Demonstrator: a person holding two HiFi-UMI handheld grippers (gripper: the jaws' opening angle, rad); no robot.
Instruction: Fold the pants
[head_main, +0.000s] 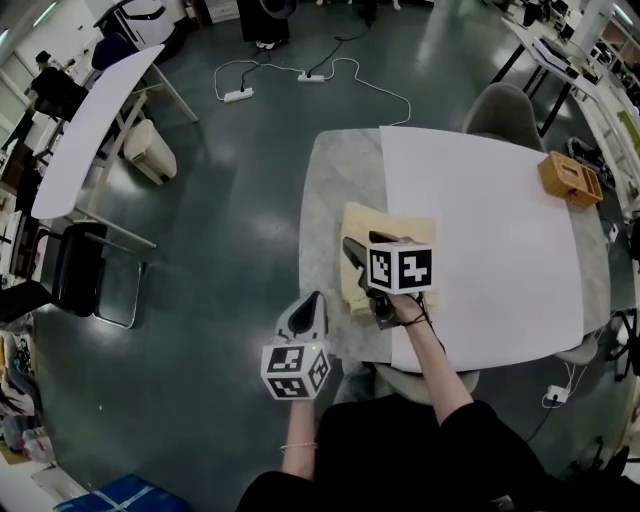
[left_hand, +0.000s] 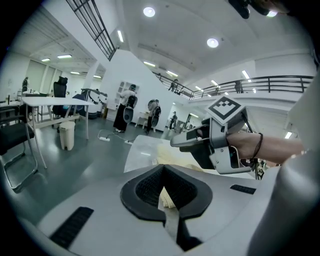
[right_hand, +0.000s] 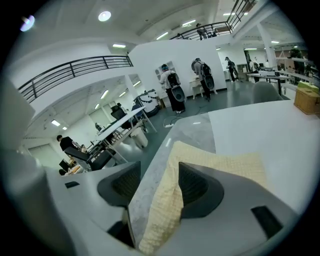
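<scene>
From my remote seat: the folded cream pants (head_main: 390, 222) lie at the centre of the head view, on the grey table (head_main: 330, 190) and partly across the left edge of the white sheet (head_main: 490, 240) that covers most of the tabletop. The right gripper (head_main: 355, 255) hangs over the near left part of that cloth, its marker cube above it.

In the right gripper view its jaws stand wide apart and grasp nothing. A raised fold of the pants runs up between them from the lower middle of the frame, close against the right-hand pad and clear of the left one. I cannot tell whether it brushes the right pad. The rest of the cloth spreads flat beyond the jaws toward the centre right.

The left gripper (head_main: 312, 305) sits lower left of the pants in the head view, off the table's near edge and over the floor. Its jaws are clenched tip to tip on nothing (the pale scrap seen through their gap in its own view is the cloth lying farther off).

A wooden box (head_main: 570, 178) rests at the sheet's upper right corner, well away from both grippers.
</scene>
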